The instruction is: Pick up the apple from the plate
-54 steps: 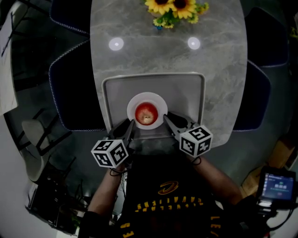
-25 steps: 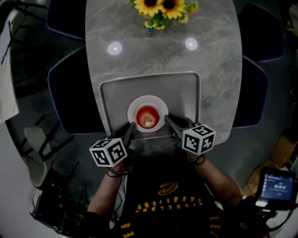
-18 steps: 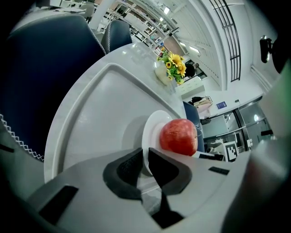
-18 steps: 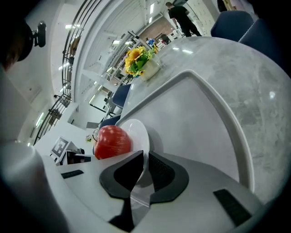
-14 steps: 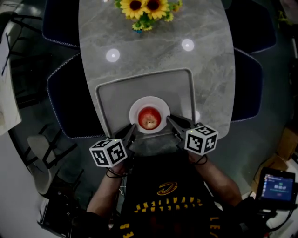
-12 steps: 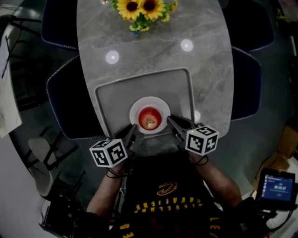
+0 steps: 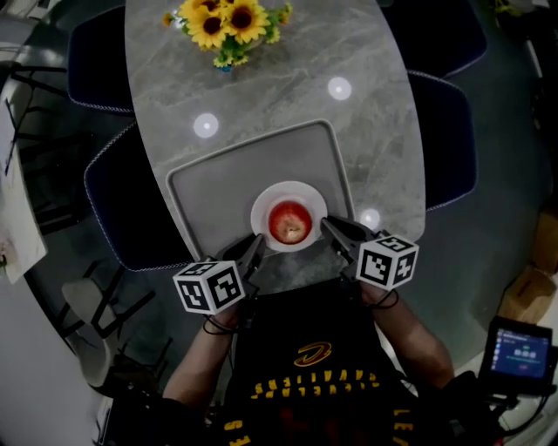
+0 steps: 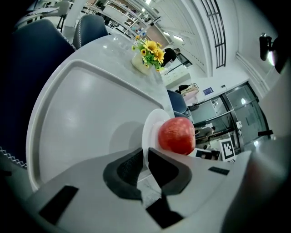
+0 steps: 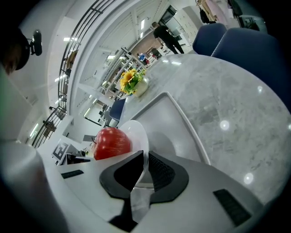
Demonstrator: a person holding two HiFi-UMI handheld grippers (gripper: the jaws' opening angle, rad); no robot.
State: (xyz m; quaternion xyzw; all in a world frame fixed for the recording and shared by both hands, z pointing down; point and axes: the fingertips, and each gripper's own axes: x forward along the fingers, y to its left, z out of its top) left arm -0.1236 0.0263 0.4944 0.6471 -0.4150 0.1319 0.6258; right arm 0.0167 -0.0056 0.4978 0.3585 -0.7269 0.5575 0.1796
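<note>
While our claws hide the tray's [image 7: 209, 183] near edge at lower centre, we see the left claw [image 7: 253, 251] and right claw [image 7: 334, 230] each pinched onto the plate [image 7: 264, 202] rim, with the apple [image 7: 290, 221] resting mid-plate. The grey marbled surface [image 7: 279, 96] carries sunflowers [image 7: 222, 22] at upper left; dark chairs [image 7: 122, 200] flank it.

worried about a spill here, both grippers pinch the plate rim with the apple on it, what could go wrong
1. The apple lies loose on the plate; if one gripper dips more than the other, it may roll off onto the tray.
2. The left gripper and right gripper each pinch only the thin rim, so the plate could slip out.
3. Both grippers are shut on the plate, so neither is free to take the apple.
</note>
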